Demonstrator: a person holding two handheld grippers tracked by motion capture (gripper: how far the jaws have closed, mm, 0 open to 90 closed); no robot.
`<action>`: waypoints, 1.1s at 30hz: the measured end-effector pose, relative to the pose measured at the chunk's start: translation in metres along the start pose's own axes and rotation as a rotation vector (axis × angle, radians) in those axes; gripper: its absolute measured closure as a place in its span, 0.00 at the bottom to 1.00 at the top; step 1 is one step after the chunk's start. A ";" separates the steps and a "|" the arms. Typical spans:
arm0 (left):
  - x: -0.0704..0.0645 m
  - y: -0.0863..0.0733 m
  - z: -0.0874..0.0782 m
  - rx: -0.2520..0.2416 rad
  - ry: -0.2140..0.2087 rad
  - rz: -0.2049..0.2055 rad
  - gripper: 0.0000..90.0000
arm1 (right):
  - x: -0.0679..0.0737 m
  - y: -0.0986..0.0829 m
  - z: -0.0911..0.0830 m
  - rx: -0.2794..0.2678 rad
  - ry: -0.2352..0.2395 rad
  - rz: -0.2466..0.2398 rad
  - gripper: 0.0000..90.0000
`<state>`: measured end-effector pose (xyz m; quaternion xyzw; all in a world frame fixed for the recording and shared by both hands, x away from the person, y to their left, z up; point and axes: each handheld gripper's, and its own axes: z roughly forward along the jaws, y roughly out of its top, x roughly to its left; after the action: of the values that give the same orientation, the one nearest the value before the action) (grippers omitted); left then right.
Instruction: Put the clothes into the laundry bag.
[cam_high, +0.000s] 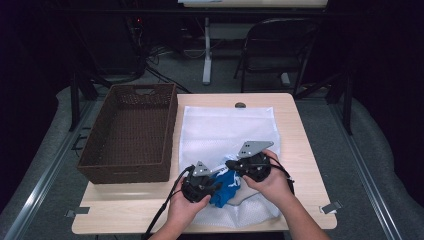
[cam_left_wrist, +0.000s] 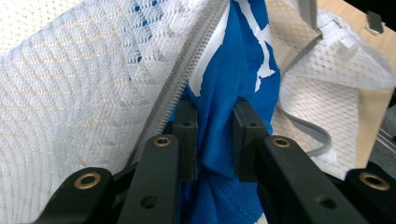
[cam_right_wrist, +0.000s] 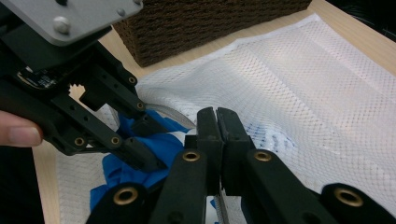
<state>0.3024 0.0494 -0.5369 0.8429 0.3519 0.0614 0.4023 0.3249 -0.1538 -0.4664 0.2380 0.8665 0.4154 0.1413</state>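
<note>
Jaws of left gripper clamped on blue garment; right gripper pinching mesh bag.

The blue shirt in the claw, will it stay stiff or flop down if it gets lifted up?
Probably flop: the blue shirt already bunches into soft folds between the left claw jaws. It looks thin and light. It might snag on the zipper of the white mesh bag rather than slide freely.

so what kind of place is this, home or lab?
Looks like a lab or recording setup, not a home: a small wooden table ringed by dark curtains, a folding chair and loose cables on the floor behind it. On the table sit a white mesh laundry bag and a brown wicker basket.
</note>
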 end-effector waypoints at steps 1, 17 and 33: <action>0.000 -0.001 0.002 0.004 0.009 0.005 0.84 | 0.000 0.000 0.000 0.000 0.000 0.000 0.99; 0.001 -0.007 0.000 -0.022 -0.013 -0.033 0.62 | -0.004 -0.003 0.002 0.006 0.000 0.010 0.99; -0.008 -0.016 -0.019 -0.007 -0.004 0.005 0.47 | -0.002 -0.002 0.001 0.004 -0.006 0.005 0.99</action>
<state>0.2801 0.0636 -0.5344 0.8426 0.3486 0.0621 0.4058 0.3265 -0.1551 -0.4682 0.2418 0.8662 0.4136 0.1422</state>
